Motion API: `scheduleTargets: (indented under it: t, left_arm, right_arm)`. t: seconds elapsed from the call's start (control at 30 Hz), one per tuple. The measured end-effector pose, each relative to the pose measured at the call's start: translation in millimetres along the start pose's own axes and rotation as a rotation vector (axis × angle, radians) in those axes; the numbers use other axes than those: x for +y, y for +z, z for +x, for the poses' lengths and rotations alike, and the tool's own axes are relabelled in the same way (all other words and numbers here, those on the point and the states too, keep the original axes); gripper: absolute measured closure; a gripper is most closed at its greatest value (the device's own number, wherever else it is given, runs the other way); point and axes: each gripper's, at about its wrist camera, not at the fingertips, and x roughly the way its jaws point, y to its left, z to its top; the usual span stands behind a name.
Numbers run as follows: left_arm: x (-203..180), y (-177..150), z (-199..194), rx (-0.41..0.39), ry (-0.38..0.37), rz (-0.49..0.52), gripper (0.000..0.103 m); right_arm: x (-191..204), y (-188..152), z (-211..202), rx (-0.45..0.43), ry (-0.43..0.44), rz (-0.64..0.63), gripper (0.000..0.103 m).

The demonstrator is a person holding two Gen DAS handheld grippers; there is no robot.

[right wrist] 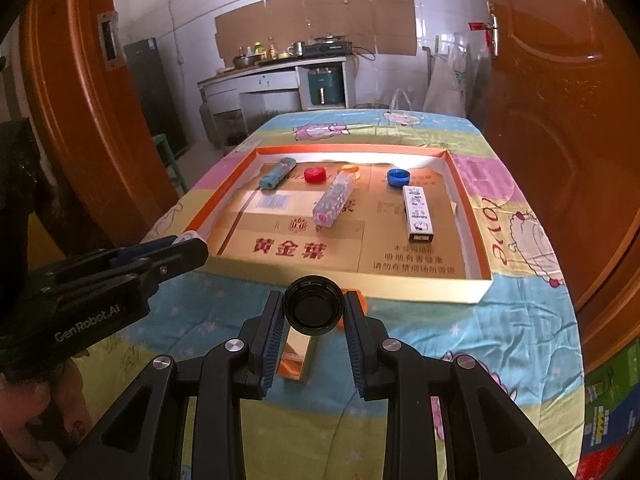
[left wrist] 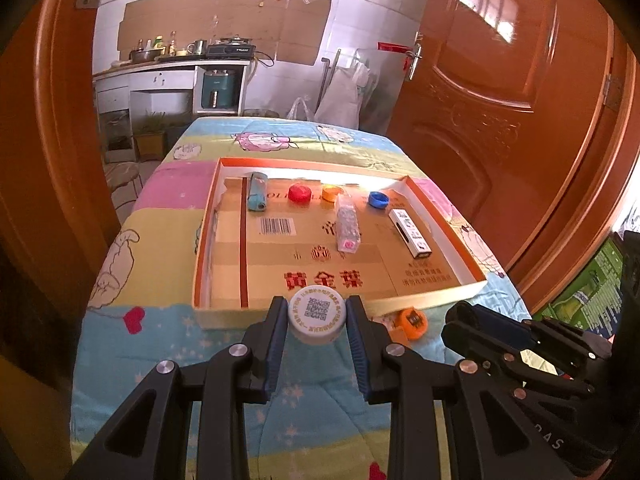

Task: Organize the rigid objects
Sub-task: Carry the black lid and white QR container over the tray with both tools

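Observation:
My left gripper is shut on a white bottle cap with a QR code, held just in front of the tray's near wall. My right gripper is shut on a black cap, open side facing the camera, above the quilt. The shallow orange-rimmed tray holds a teal lighter, a red cap, an orange cap, a blue cap, a clear patterned lighter and a white printed lighter.
A gold-orange box lies on the quilt under my right gripper. An orange object lies outside the tray's near edge. The left gripper shows in the right wrist view. Orange doors flank the quilt-covered table.

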Motion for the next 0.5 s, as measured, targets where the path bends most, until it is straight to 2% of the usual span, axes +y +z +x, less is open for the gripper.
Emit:
scheduleTargets:
  t: [0.5]
  left_arm:
    - [-3.3,31.5,21.0,0.001,0.028,0.015,0.073]
  right_arm:
    - [-17.3,28.4,16.9,-0.011,0.004,0.007,0.073]
